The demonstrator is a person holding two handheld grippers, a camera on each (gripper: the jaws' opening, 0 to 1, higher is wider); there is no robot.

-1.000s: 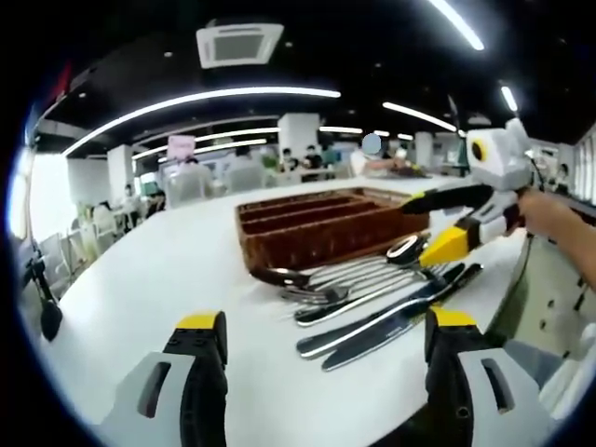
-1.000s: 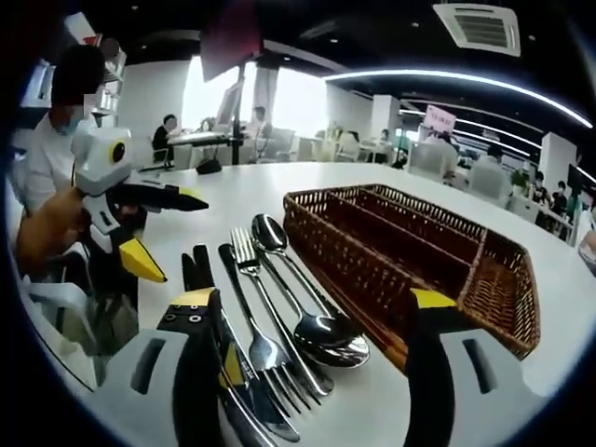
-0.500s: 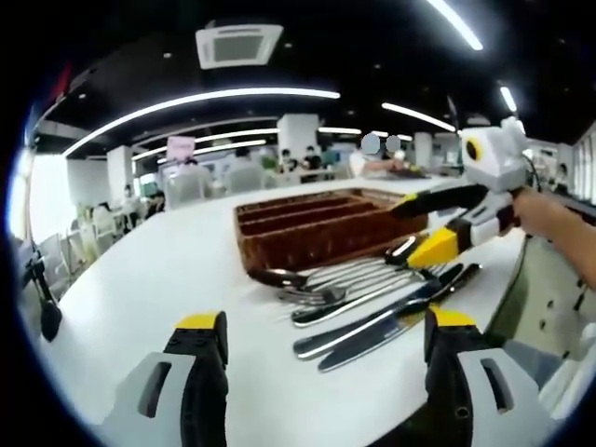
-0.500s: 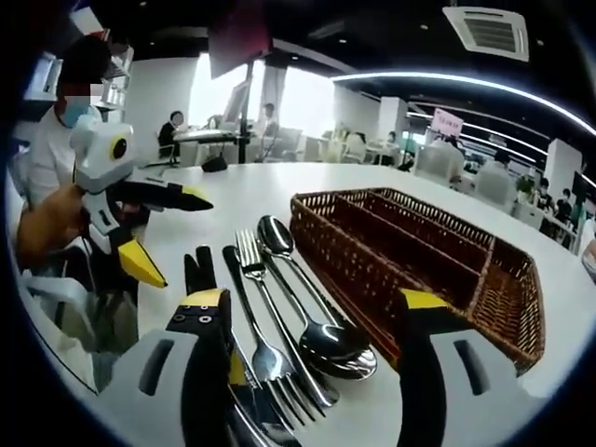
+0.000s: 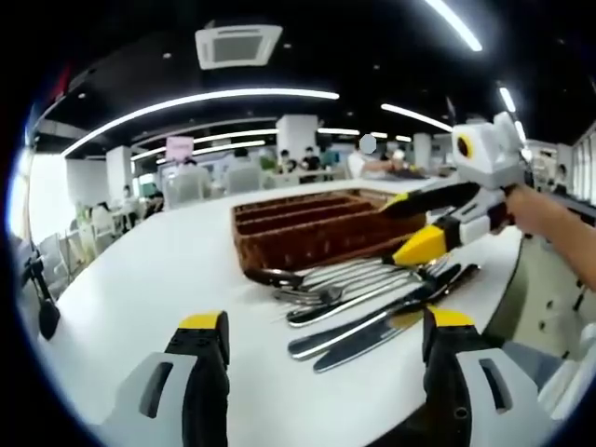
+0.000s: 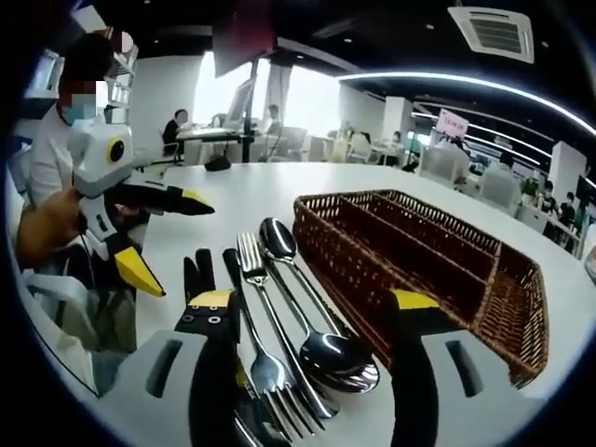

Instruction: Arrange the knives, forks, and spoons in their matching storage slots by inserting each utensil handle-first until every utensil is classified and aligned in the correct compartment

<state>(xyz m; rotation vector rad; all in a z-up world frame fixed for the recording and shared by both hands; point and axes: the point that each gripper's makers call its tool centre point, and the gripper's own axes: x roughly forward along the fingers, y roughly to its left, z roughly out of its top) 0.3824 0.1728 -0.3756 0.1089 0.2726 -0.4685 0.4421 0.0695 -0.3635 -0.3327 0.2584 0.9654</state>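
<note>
Ahead in the left gripper view, the left gripper [image 5: 317, 372] holds its jaws wide apart on nothing, while knives [image 5: 372, 321], forks [image 5: 321, 296] and spoons [image 5: 279, 277] lie on the white table [image 5: 140, 279] just before the wicker tray [image 5: 317, 228] at twelve o'clock; the right gripper [image 5: 405, 228] enters at two o'clock, jaws spread over the cutlery. Meanwhile, in the right gripper view, the right gripper's jaws gape empty astride the spoons [image 6: 326, 349] and forks [image 6: 270, 368], the tray [image 6: 419, 270] lies at two o'clock, and the left gripper [image 6: 172, 237] hangs open at nine o'clock.

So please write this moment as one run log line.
right gripper: open, over cutlery | left gripper: open | basket: no cutlery visible inside
</note>
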